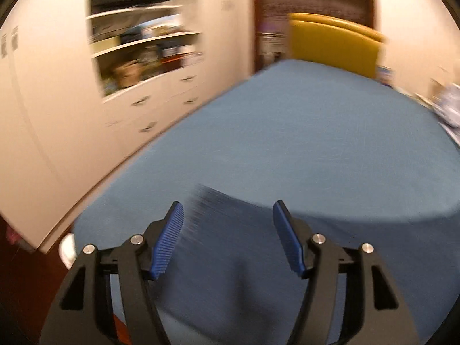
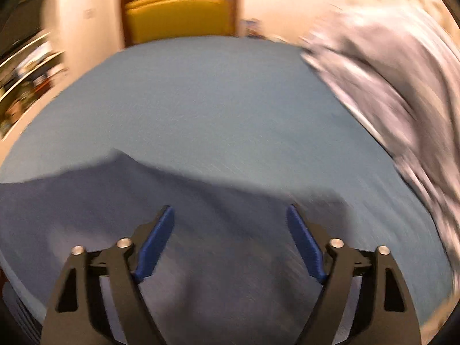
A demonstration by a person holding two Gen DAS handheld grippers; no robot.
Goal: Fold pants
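Beyond pants (image 2: pixel 178 230), grey clothes heap (image 2: pixel 396 86)

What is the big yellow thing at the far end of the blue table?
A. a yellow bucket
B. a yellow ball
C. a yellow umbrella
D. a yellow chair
D: past the far edge of the blue table stands a flat, padded yellow chair back, also seen from the left wrist view; the picture is blurry, but its shape is plainly not a bucket, ball or umbrella.
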